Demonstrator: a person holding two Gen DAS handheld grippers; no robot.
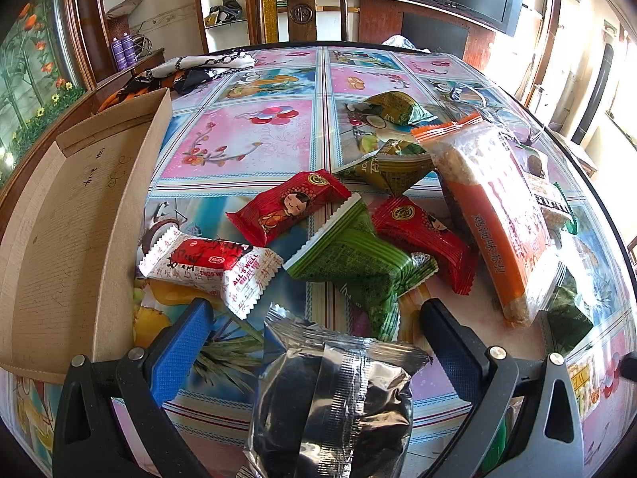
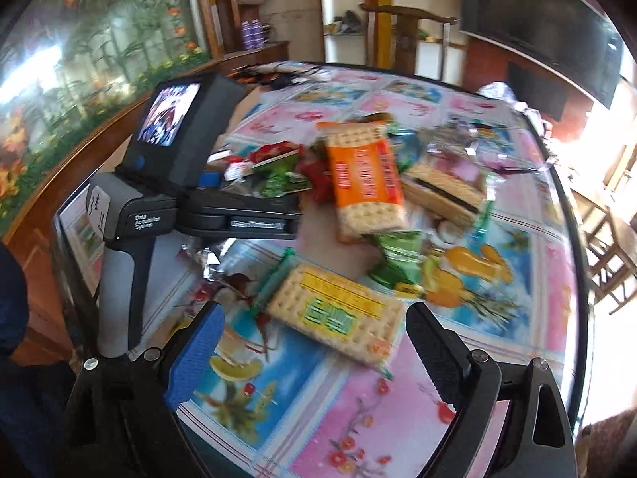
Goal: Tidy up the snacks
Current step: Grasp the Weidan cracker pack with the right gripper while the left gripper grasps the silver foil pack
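Observation:
A loose pile of wrapped snacks lies on the flowered tablecloth [image 1: 247, 135]: two red packets [image 1: 286, 203], a green one [image 1: 358, 263], a white and red one [image 1: 211, 263] and a long orange cracker pack [image 1: 489, 215]. My left gripper [image 1: 318, 310] is open just before the pile. A silver foil packet [image 1: 330, 398] lies between its jaws, and its left edge stands clear of the blue pad. My right gripper [image 2: 314, 310] is open low over a cracker pack with a green and yellow label [image 2: 334, 310]. That pack lies flat between the fingertips, untouched. The view is blurred.
An open cardboard box [image 1: 79, 219] stands at the pile's left, close to the left gripper. Patterned cloth [image 1: 207, 67] lies at the table's far left. A wooden chair [image 1: 302, 8] stands behind the table. The left gripper's handle [image 2: 119, 279] rises at the left of the right wrist view.

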